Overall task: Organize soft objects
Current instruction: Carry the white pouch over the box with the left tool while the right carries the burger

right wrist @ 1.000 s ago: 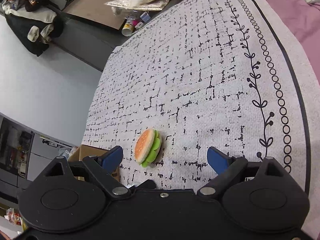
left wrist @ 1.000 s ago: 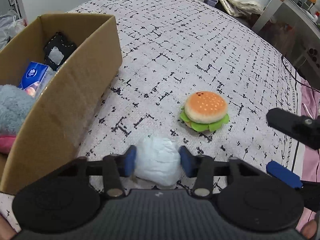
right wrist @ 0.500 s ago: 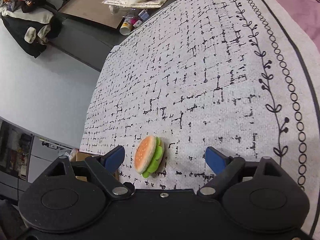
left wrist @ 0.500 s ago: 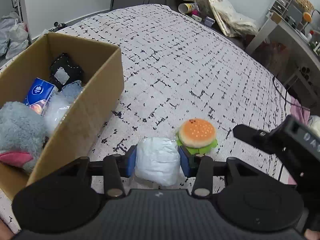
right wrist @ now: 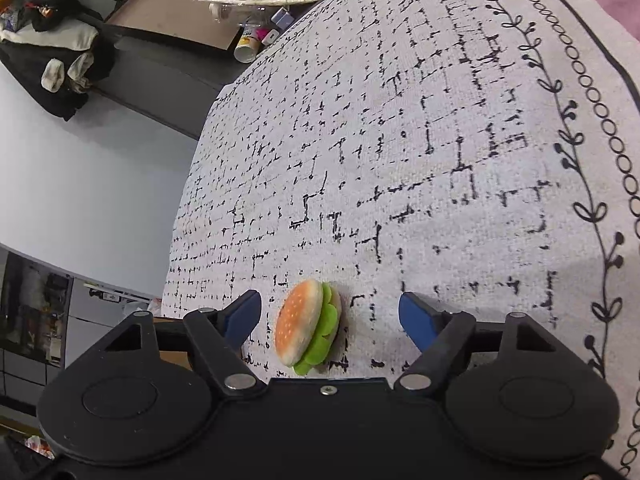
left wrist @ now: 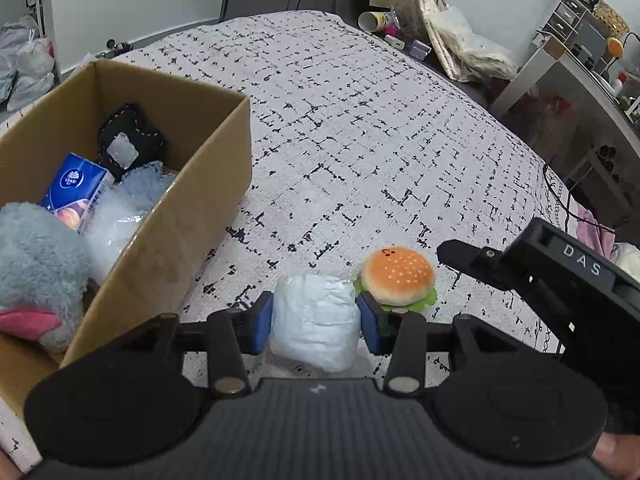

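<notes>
White soft packet (left wrist: 314, 322) sits low centre of the left wrist view, pinched between the two blue pads (left wrist: 262, 322) of the left gripper (left wrist: 316, 322); pads press both sides, packet bulges above and below them. Whether it clears the bedspread (left wrist: 360, 140) I cannot tell. Plush hamburger (left wrist: 396, 280) lies on the bedspread just right of the packet, partly hidden behind the right-hand pad; orange bun on top, green felt lettuce at its edge. In the right wrist view the same hamburger (right wrist: 308, 332) shows at bottom centre between the spread blue fingertips (right wrist: 416, 320) of the right gripper (right wrist: 330, 318); jaws wide apart, neither fingertip touching the toy, which sits nearer the left one. The right gripper's black body (left wrist: 560, 280), lettered "DAS", enters the left wrist view from the right edge, one finger reaching toward the hamburger. Cardboard box (left wrist: 192, 216) fills the left side of that view, open at the top, resting on the bedspread. Inside: grey plush toy (left wrist: 36, 260) with a pink part at lower left, blue tissue pack (left wrist: 76, 188), clear plastic bag (left wrist: 112, 216), black stitched pouch (left wrist: 128, 140) toward the far end. Bedspread is white with a black broken-grid print. Upper right of the frame: a grey desk (left wrist: 568, 80) and a heap of bags (left wrist: 460, 40) beyond the bed.
</notes>
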### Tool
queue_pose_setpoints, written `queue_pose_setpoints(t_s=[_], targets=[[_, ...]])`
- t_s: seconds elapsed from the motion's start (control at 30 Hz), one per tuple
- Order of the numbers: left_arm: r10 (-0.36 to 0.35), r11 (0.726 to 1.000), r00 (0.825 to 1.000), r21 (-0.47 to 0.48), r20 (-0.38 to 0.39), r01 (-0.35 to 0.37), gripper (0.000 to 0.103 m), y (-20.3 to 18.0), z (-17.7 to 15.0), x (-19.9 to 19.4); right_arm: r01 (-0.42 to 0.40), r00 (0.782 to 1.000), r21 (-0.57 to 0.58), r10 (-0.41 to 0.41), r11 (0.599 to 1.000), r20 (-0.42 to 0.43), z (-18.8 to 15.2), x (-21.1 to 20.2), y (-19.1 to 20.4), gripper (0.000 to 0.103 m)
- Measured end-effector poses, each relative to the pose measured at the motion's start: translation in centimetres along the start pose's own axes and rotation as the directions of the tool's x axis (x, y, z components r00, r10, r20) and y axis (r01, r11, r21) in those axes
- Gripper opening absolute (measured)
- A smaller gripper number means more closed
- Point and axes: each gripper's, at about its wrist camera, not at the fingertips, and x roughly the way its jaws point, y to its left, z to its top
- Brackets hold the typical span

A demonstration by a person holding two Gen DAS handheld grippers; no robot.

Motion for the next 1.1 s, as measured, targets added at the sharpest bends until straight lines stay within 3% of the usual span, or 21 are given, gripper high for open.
queue_pose_setpoints(t_s=[0.13,0.3,0.33,0.4,0.47,1.1], targets=[[-0.002,1.000,1.000,-0.004,-0.005,0.002,0.044,0.3,0.1,0.4,0.000,1.000,-0.027,-0.001,1.000,-0.009,-0.1,0.5,0.3,0.073],[-0.002,1.000,1.000,-0.011,-0.025,0.002,0.044,0.6,0.0,1.2,-0.011,0.999,-0.034,0.010,0.999,-0.032,-0.1,1.1,0.4,0.055],[-0.002,1.000,1.000,-0.011,-0.025,0.001,0.044,0.6,0.0,1.2,-0.008,0.999,-0.035,0.007,0.999,-0.033,-0.1,1.1,0.4,0.049],[0.001,1.000,1.000,-0.011,-0.022,-0.001,0.044,0.7,0.1,1.1,-0.008,0.999,-0.031,0.007,0.999,-0.039,-0.1,1.3,0.2,0.027],[0.000,1.000,1.000,-0.013,-0.021,-0.001,0.044,0.9,0.1,1.0,-0.002,0.998,-0.018,0.001,1.000,-0.056,-0.1,1.6,0.0,0.017],[-0.044,0.998,0.999,0.038,-0.009,0.044,0.044,0.6,-0.5,-4.6,0.031,0.999,-0.002,-0.031,1.000,0.017,-3.0,-5.1,0.1,0.014]])
